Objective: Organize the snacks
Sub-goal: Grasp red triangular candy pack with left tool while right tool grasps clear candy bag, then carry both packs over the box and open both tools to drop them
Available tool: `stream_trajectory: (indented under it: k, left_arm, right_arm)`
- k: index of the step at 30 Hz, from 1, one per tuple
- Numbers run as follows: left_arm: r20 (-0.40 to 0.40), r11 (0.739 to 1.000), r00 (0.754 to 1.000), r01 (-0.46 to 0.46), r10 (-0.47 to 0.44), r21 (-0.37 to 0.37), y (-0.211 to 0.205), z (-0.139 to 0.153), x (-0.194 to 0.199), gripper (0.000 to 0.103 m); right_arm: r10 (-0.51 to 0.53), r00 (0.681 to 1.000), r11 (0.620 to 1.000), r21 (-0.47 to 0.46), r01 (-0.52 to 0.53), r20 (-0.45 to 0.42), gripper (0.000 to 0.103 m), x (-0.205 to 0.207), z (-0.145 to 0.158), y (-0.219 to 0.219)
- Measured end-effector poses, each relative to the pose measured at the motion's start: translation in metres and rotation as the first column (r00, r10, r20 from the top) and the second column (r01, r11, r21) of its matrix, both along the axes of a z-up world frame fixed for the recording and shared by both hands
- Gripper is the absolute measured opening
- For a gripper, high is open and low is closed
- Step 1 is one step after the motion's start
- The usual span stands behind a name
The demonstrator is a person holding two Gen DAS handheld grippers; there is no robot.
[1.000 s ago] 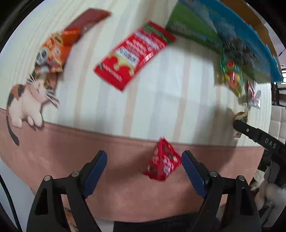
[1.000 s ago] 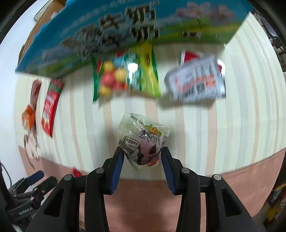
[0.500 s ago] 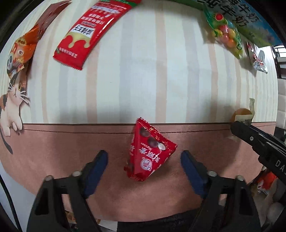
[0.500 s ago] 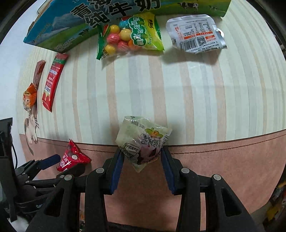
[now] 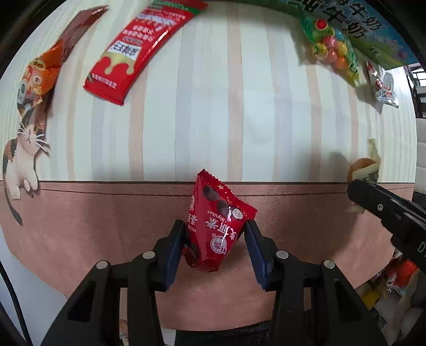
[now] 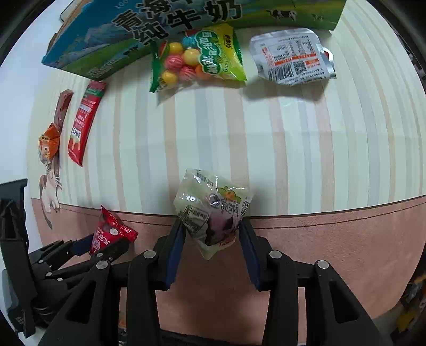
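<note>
My left gripper (image 5: 215,241) is shut on a small red chocolate packet (image 5: 217,221) over the pink front band of the table mat; it also shows in the right wrist view (image 6: 109,234). My right gripper (image 6: 211,237) is shut on a clear wrapped snack (image 6: 213,207) with a dark filling, at the edge of the pink band. In the left wrist view the right gripper's finger (image 5: 383,207) and its snack (image 5: 364,167) show at the right.
On the striped mat (image 6: 266,138): a blue-green milk carton box (image 6: 159,24) at the back, a bag of coloured gumballs (image 6: 197,58), a silver pouch (image 6: 293,57), a long red bar (image 6: 84,122), a brown bar (image 6: 62,106), an orange packet (image 6: 48,141).
My left gripper moved forward and closed on the red packet, which lay between the open jaws before. My right gripper has kept hold of its snack and drawn back toward the pink band.
</note>
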State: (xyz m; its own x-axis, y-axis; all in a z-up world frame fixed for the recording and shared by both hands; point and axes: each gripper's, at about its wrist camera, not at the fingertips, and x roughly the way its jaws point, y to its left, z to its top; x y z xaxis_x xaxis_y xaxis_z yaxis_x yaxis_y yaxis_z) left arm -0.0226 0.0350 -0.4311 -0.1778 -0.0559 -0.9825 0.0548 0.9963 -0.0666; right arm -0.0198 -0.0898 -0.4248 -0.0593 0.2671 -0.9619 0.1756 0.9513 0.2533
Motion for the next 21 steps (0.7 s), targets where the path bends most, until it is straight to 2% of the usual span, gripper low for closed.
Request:
stream_trajectory:
  k: [12,17,21]
  left_arm:
    - [0.097,0.999,0.995,0.027,-0.023,-0.035,-0.006,0.04,-0.013,0.04]
    - [0.102,0.998,0.994,0.033,-0.028,-0.045,-0.013,0.046,-0.009,0.038]
    - [0.082,0.998,0.996,0.027,-0.023,-0.049,-0.016,0.038,-0.007,0.038]
  right_arm:
    - [0.028,0.998,0.999,0.026,-0.029,0.051,0.042,0.006,0.025,0.003]
    - [0.013,0.998,0.999,0.039,-0.016,0.055,0.042,0.005,0.027,-0.006]
    - [0.012,0.999,0.999,0.034,-0.014,0.046,0.042,0.004,0.024,-0.012]
